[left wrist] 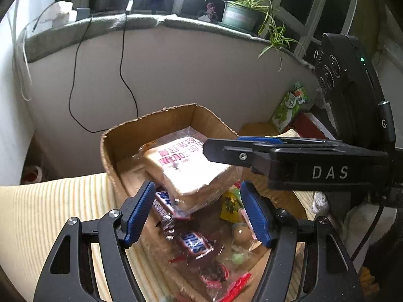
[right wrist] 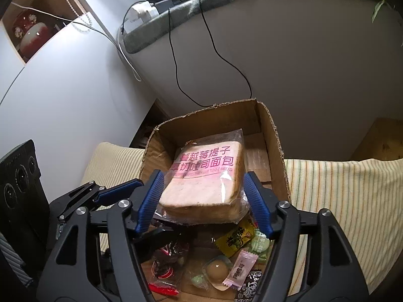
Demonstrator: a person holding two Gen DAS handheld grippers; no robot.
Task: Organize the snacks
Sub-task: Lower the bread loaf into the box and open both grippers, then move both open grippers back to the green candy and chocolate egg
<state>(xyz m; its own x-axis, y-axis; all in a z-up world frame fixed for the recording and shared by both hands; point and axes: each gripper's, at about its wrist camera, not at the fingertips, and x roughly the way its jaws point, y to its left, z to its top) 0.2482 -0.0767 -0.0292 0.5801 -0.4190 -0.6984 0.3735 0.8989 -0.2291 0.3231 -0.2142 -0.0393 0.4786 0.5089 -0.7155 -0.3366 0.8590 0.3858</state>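
Observation:
A brown cardboard box (left wrist: 121,138) (right wrist: 274,136) stands on a striped cloth and holds several snacks. A bagged toast bread loaf (left wrist: 186,168) (right wrist: 206,178) with pink print lies on top of them. Snickers bars (left wrist: 194,242), a yellow packet (right wrist: 235,236), a packed egg (right wrist: 217,268) and small sweets lie under and in front of it. My right gripper (right wrist: 204,201) is open, its blue pads either side of the bread's near end, apart from it. It also shows side-on in the left wrist view (left wrist: 226,151). My left gripper (left wrist: 197,214) is open and empty above the Snickers bars.
A green snack bag (left wrist: 289,105) and a red pack (left wrist: 307,125) lie right of the box. The striped cloth (left wrist: 50,214) (right wrist: 347,191) spreads on both sides. A wall with hanging black cables (right wrist: 176,50) stands behind the box, a potted plant (left wrist: 241,15) on the sill.

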